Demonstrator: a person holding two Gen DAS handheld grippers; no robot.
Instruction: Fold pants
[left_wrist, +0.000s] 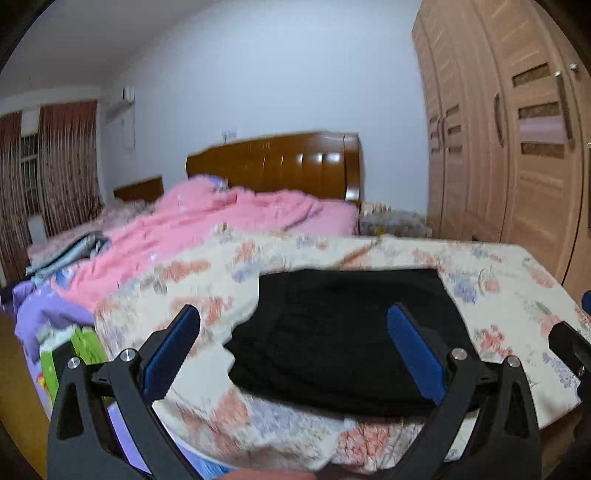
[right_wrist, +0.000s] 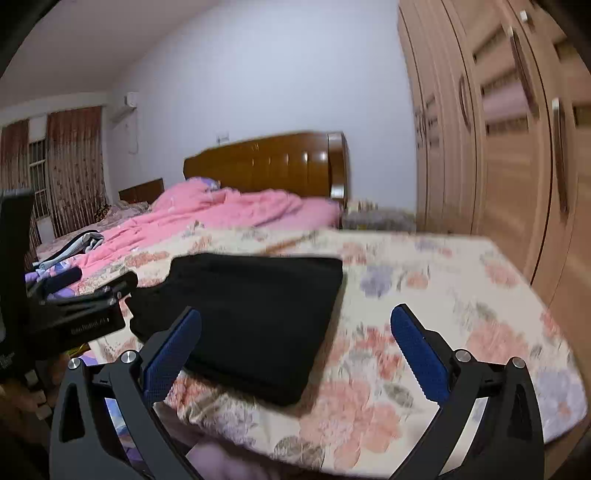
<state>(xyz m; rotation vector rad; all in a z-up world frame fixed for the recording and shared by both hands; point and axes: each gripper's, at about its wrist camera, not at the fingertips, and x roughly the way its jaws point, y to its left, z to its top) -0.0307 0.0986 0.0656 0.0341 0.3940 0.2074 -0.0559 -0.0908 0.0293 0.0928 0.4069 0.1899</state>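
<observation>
The black pants (left_wrist: 340, 332) lie folded into a flat rectangle on the floral sheet (left_wrist: 517, 280) at the bed's foot end. My left gripper (left_wrist: 293, 314) hovers above their near edge, open, with nothing between its blue pads. In the right wrist view the same pants (right_wrist: 255, 314) lie ahead and left. My right gripper (right_wrist: 295, 314) is open over the pants' right edge and the sheet (right_wrist: 443, 295), holding nothing. The left gripper's black body (right_wrist: 74, 317) shows at the left edge there.
A crumpled pink quilt (left_wrist: 221, 221) covers the bed's far half before a brown headboard (left_wrist: 280, 162). A tall wooden wardrobe (left_wrist: 498, 129) stands close on the right. Striped clothes (left_wrist: 70, 254) and purple bedding (left_wrist: 48, 310) lie left; a green box (left_wrist: 74, 354) sits at the bed's left edge.
</observation>
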